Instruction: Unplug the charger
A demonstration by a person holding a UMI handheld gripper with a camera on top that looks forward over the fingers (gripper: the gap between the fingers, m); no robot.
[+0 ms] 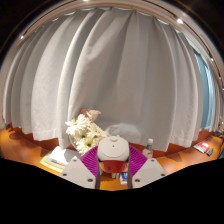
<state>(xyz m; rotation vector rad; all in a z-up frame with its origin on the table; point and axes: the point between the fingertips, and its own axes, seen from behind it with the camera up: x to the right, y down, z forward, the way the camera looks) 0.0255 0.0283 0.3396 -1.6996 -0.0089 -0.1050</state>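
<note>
A white, rounded charger (113, 149) sits between my two fingers, just above the wooden table (170, 158). The magenta pads (89, 158) press on it from both sides. My gripper (113, 156) is shut on the charger. Its lower part looks reddish-brown in the shade between the pads. The plug pins and any socket or cable are hidden behind the charger and the fingers. A small blue and white thing (122, 177) shows low between the fingers.
A bunch of white and pale yellow flowers (85, 130) stands just beyond the left finger. A long grey-white curtain (120, 70) fills the back. A small dark object (149, 143) and a red and white thing (203, 147) lie on the table to the right.
</note>
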